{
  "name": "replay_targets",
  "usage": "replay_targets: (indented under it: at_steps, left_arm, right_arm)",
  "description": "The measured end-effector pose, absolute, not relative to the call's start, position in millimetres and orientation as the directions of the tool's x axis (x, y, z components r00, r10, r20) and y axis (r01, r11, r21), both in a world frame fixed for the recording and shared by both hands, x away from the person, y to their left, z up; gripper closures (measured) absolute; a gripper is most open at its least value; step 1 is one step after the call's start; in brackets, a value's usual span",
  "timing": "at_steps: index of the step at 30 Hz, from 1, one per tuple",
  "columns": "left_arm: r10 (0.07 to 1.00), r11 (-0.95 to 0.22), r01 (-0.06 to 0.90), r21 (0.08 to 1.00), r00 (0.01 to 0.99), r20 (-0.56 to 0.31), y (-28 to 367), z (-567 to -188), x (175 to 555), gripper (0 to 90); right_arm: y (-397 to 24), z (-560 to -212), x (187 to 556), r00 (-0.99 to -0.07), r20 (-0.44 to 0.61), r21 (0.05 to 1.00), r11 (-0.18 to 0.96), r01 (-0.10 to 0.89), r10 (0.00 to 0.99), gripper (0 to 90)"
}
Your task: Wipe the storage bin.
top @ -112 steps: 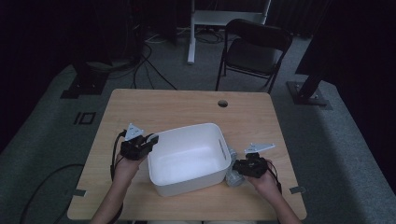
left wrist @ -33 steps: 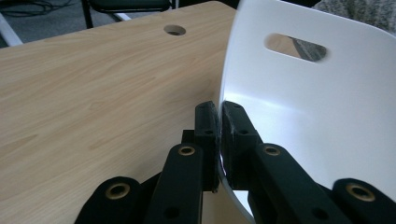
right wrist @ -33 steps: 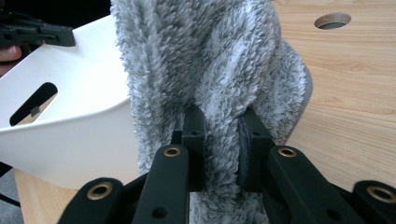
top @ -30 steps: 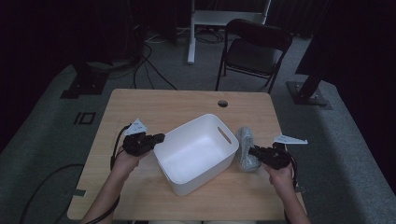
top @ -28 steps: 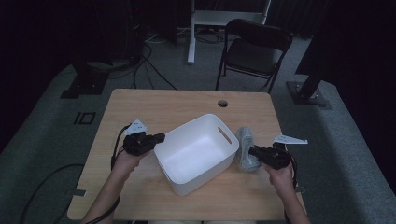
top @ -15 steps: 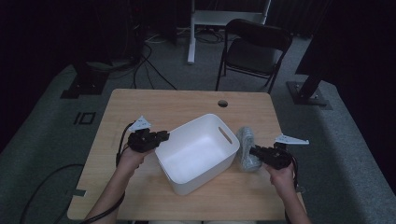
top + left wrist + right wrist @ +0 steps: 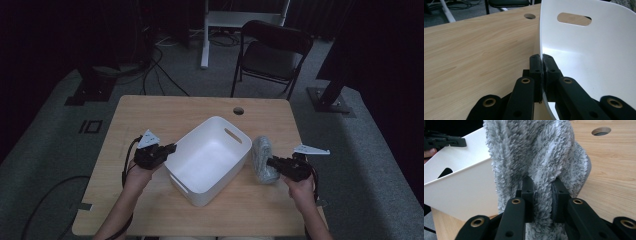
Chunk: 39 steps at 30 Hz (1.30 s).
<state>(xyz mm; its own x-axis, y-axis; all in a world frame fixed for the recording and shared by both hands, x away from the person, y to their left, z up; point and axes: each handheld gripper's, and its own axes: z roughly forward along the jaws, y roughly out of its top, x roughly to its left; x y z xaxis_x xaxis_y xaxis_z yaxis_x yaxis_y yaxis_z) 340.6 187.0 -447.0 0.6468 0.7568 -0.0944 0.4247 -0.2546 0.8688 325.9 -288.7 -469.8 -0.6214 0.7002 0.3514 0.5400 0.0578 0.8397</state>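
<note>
A white plastic bin (image 7: 210,160) lies slantwise on the middle of the wooden table (image 7: 150,115), empty inside. My left gripper (image 7: 170,148) is shut on its left rim. In the left gripper view the jaws (image 7: 541,62) pinch the thin white wall (image 7: 586,57), and they have just closed a little tighter. Right of the bin is a grey fluffy cloth (image 7: 262,155), bunched up and resting on the table. My right gripper (image 7: 272,161) is shut on it from the right. In the right gripper view the pile (image 7: 536,150) bulges around both pads (image 7: 541,187).
A round cable hole (image 7: 238,110) sits near the table's far edge. A black folding chair (image 7: 272,55) stands behind the table, and cables lie on the floor at the left. The bin's handle slot (image 7: 574,19) faces the far right.
Since the earliest frame the bin has been turned slantwise, and the right gripper has moved right with the cloth. Over the last second the left gripper edged slightly right with the rim.
</note>
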Motion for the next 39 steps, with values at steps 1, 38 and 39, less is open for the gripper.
replay_targets:
  at_steps: [1, 38, 39]
  left_arm:
    - [0.757, -0.259, 0.427, 0.866, 0.647, -0.093, 187.5, -446.3, 340.1, 87.3]
    - [0.744, -0.195, 0.412, 0.89, 0.653, -0.139, 191.4, -455.7, 339.7, 86.5]
    - [0.739, -0.197, 0.412, 0.89, 0.659, -0.142, 191.3, -455.6, 340.3, 86.5]
  right_arm:
    - [-288.0, -469.6, 325.7, -0.622, 0.351, 0.839, 0.059, 0.54, 0.7, 76.4]
    - [-248.9, -455.6, 324.4, -0.622, 0.247, 0.873, 0.107, 0.475, 0.743, 76.4]
    - [-245.7, -456.6, 325.6, -0.625, 0.24, 0.873, 0.116, 0.474, 0.743, 76.4]
